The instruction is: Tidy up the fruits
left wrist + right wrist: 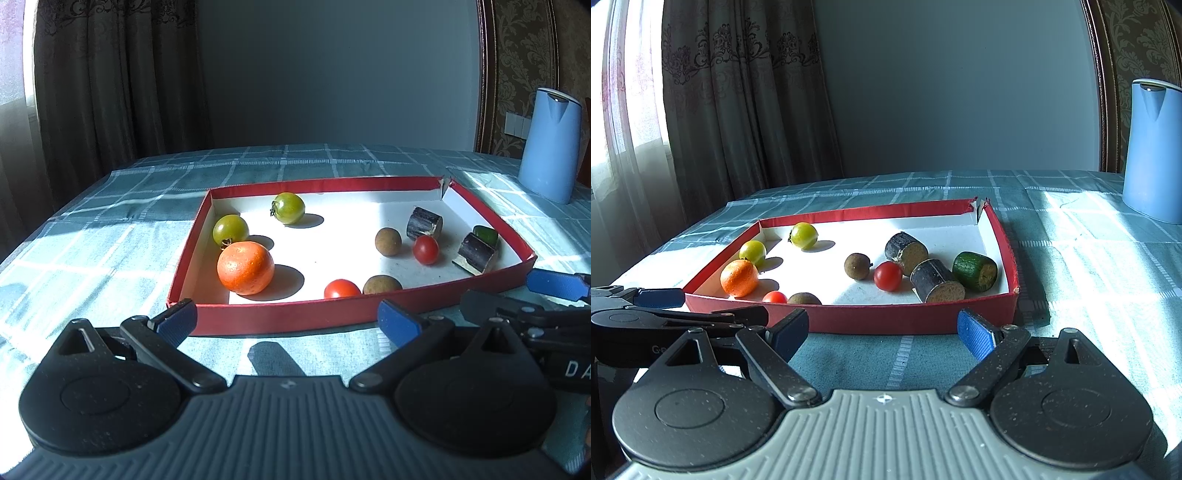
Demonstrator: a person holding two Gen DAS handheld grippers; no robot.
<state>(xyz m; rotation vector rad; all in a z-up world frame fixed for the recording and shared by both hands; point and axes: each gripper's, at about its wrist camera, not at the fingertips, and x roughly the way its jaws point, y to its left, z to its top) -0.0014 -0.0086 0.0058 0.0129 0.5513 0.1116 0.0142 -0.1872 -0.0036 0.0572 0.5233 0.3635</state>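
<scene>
A red shallow box [280,314] [886,317] with a white floor lies on the checked cloth. At its left are an orange [245,267] [739,277] and two green tomatoes [231,229] [289,208]. Toward the right lie two red cherry tomatoes [425,249] [341,288], two brown round fruits [388,241] [382,284], two dark cane pieces [907,252] [936,280] and a green piece [975,270]. My left gripper [288,320] and my right gripper [883,330] hover open and empty just before the box's near wall, side by side.
A tall light-blue jug [550,147] [1156,155] stands on the table at the far right. Curtains and a window are to the left, with a plain wall behind. Sunlit teal tablecloth [1089,258] spreads to the right of the box.
</scene>
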